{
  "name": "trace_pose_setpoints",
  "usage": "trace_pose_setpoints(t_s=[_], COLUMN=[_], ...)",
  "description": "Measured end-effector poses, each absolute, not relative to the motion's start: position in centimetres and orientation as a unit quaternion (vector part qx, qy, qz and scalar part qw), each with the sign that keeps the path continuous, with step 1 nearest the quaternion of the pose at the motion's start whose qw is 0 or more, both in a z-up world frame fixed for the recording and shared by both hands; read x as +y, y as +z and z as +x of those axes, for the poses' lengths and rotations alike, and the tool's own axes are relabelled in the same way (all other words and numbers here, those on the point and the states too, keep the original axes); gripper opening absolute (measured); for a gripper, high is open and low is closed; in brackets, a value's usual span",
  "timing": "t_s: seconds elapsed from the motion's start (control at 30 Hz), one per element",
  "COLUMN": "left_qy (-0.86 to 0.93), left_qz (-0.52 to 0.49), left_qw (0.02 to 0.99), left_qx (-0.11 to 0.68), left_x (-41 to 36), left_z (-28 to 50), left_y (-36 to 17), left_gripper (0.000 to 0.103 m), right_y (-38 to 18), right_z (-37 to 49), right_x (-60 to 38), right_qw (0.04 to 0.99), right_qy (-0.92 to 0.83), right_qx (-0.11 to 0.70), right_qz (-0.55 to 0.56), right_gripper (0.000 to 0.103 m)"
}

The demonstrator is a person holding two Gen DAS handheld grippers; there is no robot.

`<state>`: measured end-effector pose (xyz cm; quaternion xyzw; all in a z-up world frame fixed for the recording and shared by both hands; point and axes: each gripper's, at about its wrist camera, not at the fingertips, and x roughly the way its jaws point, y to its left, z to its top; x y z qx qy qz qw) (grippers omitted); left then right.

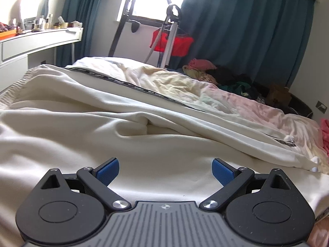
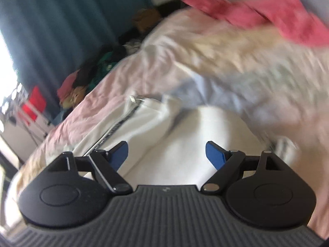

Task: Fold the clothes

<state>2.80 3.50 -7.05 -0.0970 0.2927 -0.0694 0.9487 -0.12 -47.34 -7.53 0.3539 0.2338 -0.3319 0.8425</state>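
Left gripper (image 1: pixel 165 171) low over the cream zip-up jacket (image 1: pixel 82 111), blue pads (image 1: pixel 109 171) spread wide, nothing between them; cloth lies just beneath and ahead of the tips. The jacket is spread flat across the bed, ribbed hem (image 1: pixel 18 86) at far left, dark zipper line (image 1: pixel 144 88) running diagonally from upper left toward lower right, metal zipper pull (image 1: pixel 292 143) at the lower right end. A soft fold ridge crosses the middle of the garment. Underneath, a pale pink-and-yellow bedsheet (image 1: pixel 236 100), crumpled. At the far edge of the bed, a heap of mixed clothes (image 1: pixel 222 76), pink, dark and green. Behind that, teal curtains (image 1: pixel 246 26), bright window, a red basket (image 1: pixel 172 42) on a metal stand. White dressing table (image 1: pixel 41 41) at left with bottles on its tabletop. Right wrist view is tilted and motion-blurred. Right gripper (image 2: pixel 166 154) also released, blue pads (image 2: pixel 214 154) well apart, hovering over white jacket fabric (image 2: pixel 185 144); whether the tips touch the cloth cannot be told. Zipper (image 2: pixel 121 123) runs just left of the left finger, its metal end (image 2: pixel 136 98) up near the sheet. A pink garment (image 2: pixel 267 14) lies on the bed at upper right, apart from the jacket.
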Motion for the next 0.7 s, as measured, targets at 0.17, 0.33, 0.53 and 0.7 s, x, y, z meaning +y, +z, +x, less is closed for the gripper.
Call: trace_pose_setpoints(t_s=[0.17, 0.33, 0.53, 0.7], left_qy=[-0.052, -0.038, -0.001, 0.018], left_qz=[-0.123, -0.158, -0.219, -0.263], left_qw=[0.945, 0.934, 0.912, 0.902], left_qx=[0.3, 0.317, 0.347, 0.343], left_x=[4.7, 6.0, 8.2, 10.1], left_z=[2.2, 2.6, 3.7, 3.4], left_y=[-6.8, -7.3, -8.6, -8.7], left_gripper=[0.098, 0.098, 0.098, 0.098], right_y=[-8.7, -10.2, -12.7, -14.2], right_z=[-3.2, -5.1, -6.3, -6.2], right_x=[-48.8, -50.0, -51.0, -51.5], right_qw=[0.797, 0.743, 0.696, 0.683], right_qy=[-0.393, -0.462, -0.472, -0.435], right_qx=[0.229, 0.234, 0.233, 0.223], right_qz=[0.397, 0.424, 0.487, 0.542], right_gripper=[0.084, 0.083, 0.083, 0.07])
